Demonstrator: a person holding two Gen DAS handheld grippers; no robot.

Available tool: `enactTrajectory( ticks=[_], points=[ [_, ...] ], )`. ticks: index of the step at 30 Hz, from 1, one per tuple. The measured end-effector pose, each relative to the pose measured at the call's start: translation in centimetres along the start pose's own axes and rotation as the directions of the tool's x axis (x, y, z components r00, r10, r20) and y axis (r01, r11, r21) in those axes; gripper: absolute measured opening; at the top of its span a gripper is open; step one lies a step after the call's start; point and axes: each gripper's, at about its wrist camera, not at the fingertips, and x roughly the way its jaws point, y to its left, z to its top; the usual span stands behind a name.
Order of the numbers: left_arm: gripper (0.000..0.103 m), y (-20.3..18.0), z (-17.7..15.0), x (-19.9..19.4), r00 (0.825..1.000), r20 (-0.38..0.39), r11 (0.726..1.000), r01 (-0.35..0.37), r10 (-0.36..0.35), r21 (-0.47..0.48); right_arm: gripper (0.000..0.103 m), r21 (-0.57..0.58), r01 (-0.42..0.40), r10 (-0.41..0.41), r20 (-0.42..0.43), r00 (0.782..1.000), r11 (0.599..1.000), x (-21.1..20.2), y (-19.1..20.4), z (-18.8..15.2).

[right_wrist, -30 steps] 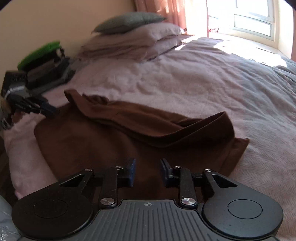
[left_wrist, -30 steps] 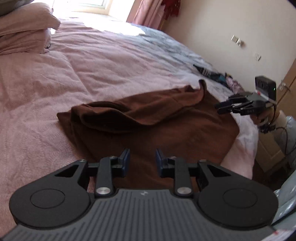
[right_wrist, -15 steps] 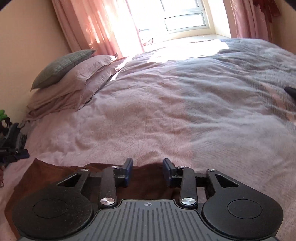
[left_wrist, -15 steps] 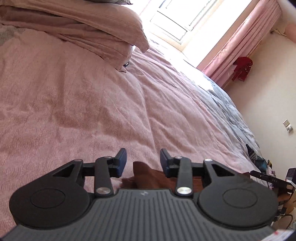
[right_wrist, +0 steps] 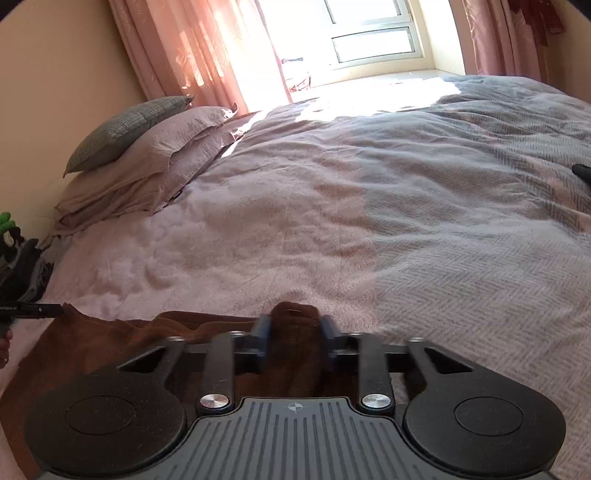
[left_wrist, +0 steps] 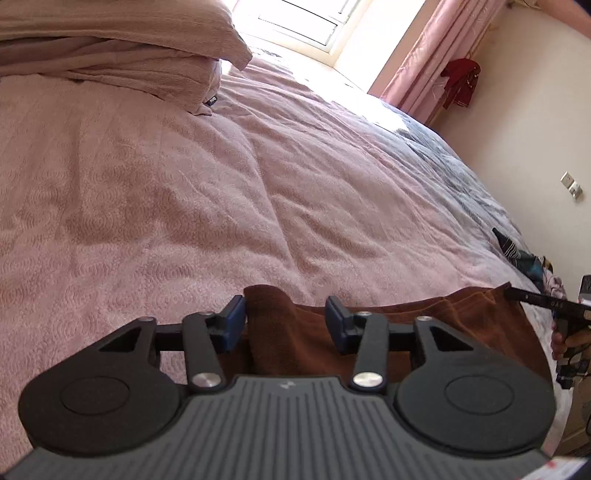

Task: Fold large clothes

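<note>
While the brown garment (left_wrist: 406, 325) lies on the near edge of the pink bed (left_wrist: 184, 206), the left claw (left_wrist: 284, 319) stands spread around one bunched corner, gripping nothing. At the other end, the right claw (right_wrist: 295, 332) is clenched on a raised fold of the cloth.

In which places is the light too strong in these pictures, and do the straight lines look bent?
Left wrist view: the window is blown out white, and the bed bulges from the fisheye. Right wrist view: glare floods the window and the bed's far edge; the curtain leans curved.
</note>
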Motion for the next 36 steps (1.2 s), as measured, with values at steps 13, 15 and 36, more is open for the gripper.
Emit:
enactTrajectory(
  ticks=[13, 15, 36],
  points=[
    [0.012, -1.4, -1.2, 1.9, 0.985, 0.047, 0.976, -0.170, 0.165, 0.136, 0.008, -0.063, 0.168, -0.171, -0.050, 0.984, 0.984, 1.9, 0.3, -0.7],
    [0.020, -1.6, -1.5, 1.6, 0.975, 0.067, 0.965, -0.220, 0.213, 0.142, 0.018, -0.048, 0.214, -0.216, -0.034, 0.976, 0.976, 1.1, 0.6, -0.7],
    [0.019, -9.7, -13.2, -12.1, 0.949, 0.184, 0.954, -0.278, 0.254, 0.116, 0.037, -0.256, 0.302, -0.295, 0.066, 0.953, 0.918, -10.5, 14.0, -12.7]
  ],
)
